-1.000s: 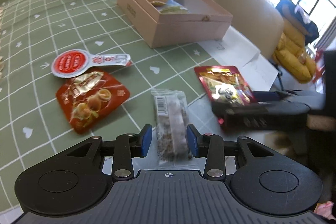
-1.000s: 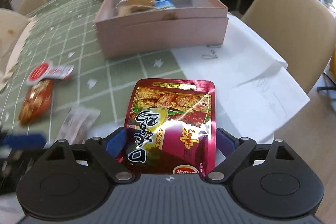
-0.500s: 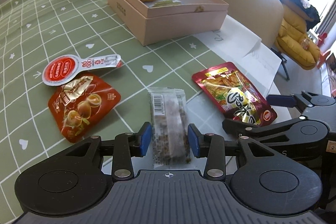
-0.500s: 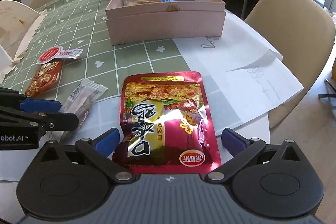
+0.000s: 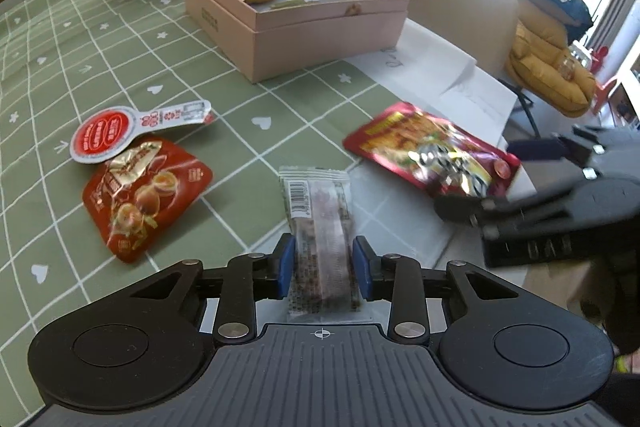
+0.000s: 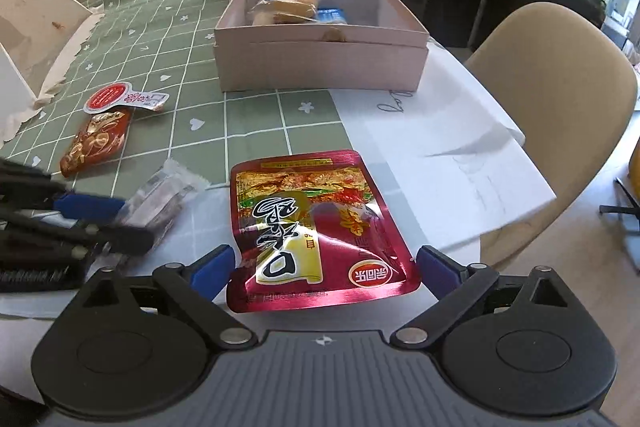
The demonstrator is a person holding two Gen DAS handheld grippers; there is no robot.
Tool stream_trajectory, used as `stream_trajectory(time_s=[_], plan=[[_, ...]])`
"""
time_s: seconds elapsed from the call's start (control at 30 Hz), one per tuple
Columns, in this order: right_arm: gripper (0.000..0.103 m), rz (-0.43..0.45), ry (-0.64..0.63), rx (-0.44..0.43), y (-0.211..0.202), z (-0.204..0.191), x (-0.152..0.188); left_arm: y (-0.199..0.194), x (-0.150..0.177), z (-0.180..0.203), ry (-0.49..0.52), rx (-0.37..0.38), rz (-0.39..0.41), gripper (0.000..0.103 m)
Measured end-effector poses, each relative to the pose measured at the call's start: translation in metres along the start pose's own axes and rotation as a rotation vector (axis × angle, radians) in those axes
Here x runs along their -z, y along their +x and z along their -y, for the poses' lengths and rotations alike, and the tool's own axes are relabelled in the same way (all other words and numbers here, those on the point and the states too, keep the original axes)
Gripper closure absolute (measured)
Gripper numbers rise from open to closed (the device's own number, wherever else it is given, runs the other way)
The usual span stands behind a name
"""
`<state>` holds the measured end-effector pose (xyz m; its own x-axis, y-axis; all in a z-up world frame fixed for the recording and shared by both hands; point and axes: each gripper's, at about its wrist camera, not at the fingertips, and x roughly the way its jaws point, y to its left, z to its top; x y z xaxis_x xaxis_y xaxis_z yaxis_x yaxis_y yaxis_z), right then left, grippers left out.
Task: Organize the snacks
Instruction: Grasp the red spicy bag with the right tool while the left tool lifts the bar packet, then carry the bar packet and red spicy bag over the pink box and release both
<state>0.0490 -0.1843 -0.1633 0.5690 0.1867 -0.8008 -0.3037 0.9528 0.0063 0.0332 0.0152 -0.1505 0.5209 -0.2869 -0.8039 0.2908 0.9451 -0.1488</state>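
Snack bar sits pinched between your left gripper pads, just closed in; at three o'clock, your right gripper gapes around the red pouch.

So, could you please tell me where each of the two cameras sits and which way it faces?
Left wrist: on the left gripper, looking forward and down along its fingers at the clear-wrapped bar between them; the right gripper shows at right.
Right wrist: on the right gripper, looking forward and down at the red pouch between its wide-open fingers; the left gripper shows at left.
Shared: the pink box, the bar, the pouch.
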Motion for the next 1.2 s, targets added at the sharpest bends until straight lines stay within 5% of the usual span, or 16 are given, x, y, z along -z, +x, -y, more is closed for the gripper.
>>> stream_trajectory(time_s=[0.2, 0.43, 0.77, 1.2], plan=[[0.006, -0.045, -0.027, -0.179, -0.007, 0.005, -0.009, -0.014, 0.012, -0.007, -0.03, -0.019, -0.008, 0.071], [0.006, 0.029, -0.007, -0.12, 0.001, 0.005, -0.018, -0.017, 0.015, -0.016, -0.083, -0.025, -0.002, 0.071], [0.006, -0.062, -0.08, -0.17, 0.032, -0.011, -0.021, -0.019, 0.016, -0.017, -0.084, -0.023, -0.008, 0.07], [0.033, -0.037, -0.04, -0.177, 0.015, -0.005, -0.021, -0.016, 0.014, -0.016, -0.085, -0.025, -0.014, 0.069]])
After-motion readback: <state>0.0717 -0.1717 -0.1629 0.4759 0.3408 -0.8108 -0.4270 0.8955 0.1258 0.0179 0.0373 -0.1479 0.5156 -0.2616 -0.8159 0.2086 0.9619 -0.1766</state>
